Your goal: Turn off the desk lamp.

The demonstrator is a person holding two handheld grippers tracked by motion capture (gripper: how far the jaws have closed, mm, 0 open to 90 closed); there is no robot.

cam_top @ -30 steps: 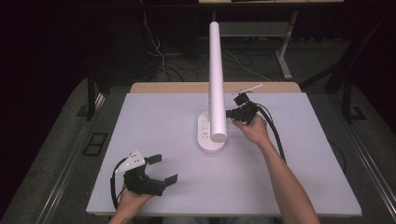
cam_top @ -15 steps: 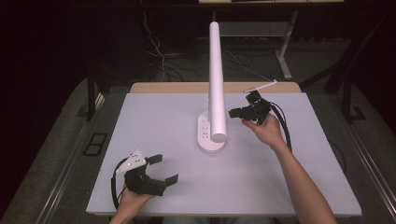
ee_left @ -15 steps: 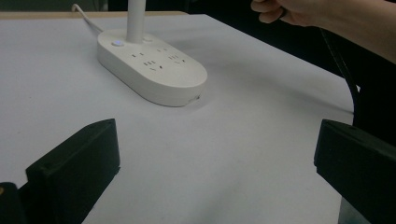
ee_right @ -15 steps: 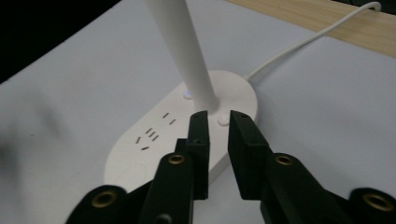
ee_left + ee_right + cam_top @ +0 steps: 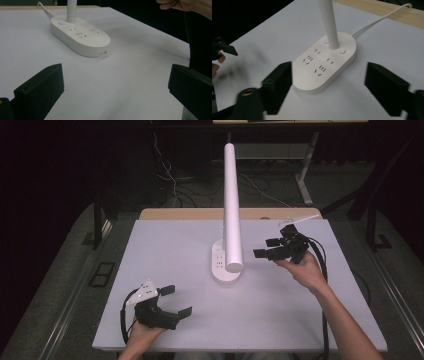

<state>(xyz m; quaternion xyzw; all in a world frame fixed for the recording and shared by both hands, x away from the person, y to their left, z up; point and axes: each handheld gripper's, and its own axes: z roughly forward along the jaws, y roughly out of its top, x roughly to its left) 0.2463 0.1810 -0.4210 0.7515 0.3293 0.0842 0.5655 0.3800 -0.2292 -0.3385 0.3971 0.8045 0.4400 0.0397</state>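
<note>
Lamp pole [image 5: 329, 22] cut off by top edge in both gripper views; socket markings [image 5: 218, 260] too small to read

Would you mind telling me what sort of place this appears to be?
Probably a lab or workshop recording station: a white table holding just a desk lamp with a socket base, loose cables on the carpeted floor behind.

We saw a white table [image 5: 175, 250] with a wooden strip [image 5: 190, 213] along its far edge. A white lamp base [image 5: 223, 265] with sockets stood on it, its cord [image 5: 382, 18] running from the base toward that strip.
</note>
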